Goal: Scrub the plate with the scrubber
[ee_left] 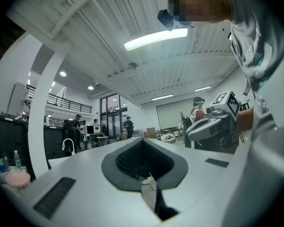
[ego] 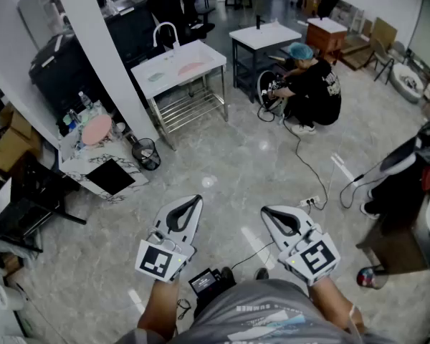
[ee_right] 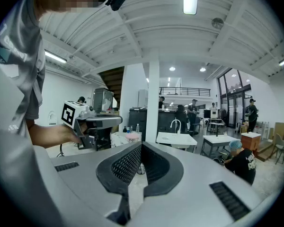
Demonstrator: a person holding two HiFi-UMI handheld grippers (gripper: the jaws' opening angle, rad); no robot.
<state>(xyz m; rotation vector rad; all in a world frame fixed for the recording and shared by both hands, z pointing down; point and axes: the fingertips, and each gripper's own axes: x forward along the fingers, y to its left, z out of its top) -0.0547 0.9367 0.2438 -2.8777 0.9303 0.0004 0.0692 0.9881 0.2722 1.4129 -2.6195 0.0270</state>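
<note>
A polished, glossy stone-look floor [ego: 244, 156] gleams; the left gripper [ego: 193, 201] and right gripper [ego: 267, 211] show smooth matt grey plastic shells with dark, dimpled pads [ee_right: 125, 165], the wearer's shirt [ego: 272, 314] is grey cloth, and a white worktop [ego: 206, 54] stands on a bare metal frame [ego: 190, 110]

Left gripper [ego: 192, 201], right gripper [ego: 269, 212] — both closed, empty, side by side.

One plate [ego: 190, 69] is laid at the table's [ego: 213, 54] middle, another plate [ego: 156, 77] by its left edge; a bin [ego: 147, 153] is set before its left corner.
</note>
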